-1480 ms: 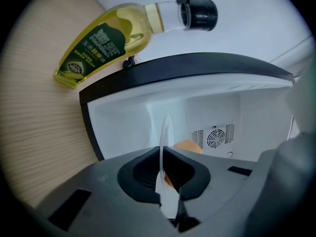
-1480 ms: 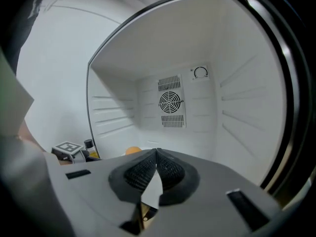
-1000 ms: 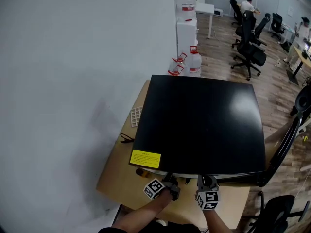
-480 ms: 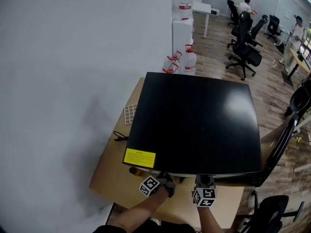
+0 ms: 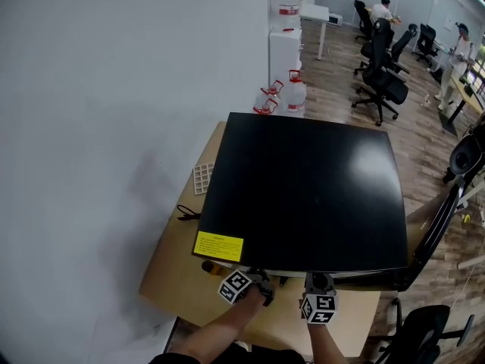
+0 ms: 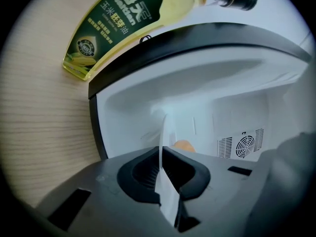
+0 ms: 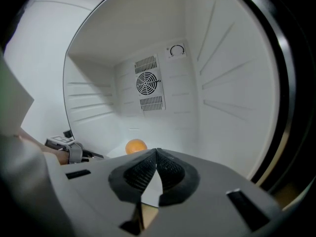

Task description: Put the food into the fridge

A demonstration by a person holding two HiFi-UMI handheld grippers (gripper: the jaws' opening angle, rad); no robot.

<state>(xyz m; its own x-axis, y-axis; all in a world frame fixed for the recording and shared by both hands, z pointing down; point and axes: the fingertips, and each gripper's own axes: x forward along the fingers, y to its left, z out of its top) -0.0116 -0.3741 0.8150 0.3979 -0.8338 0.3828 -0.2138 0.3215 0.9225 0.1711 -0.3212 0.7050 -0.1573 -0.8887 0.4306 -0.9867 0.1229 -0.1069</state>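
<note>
The black fridge [image 5: 307, 192] covers most of the tabletop [image 5: 176, 268], and both grippers face into its white interior. An oil bottle [image 6: 123, 19], labelled 玉米胚芽油, lies near the tabletop's front edge. It is left of the left gripper [image 6: 161, 151], the nearer one, with its cap toward the fridge opening. An orange [image 7: 136, 146] sits inside. The fingers of the left and the right gripper [image 7: 157, 153] are pressed together.

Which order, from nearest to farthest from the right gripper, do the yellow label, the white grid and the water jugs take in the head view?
From the right gripper:
1. yellow label, on the near left corner of the fridge top.
2. white grid, on the table, left of the fridge.
3. water jugs, beyond the fridge's far side.
</note>
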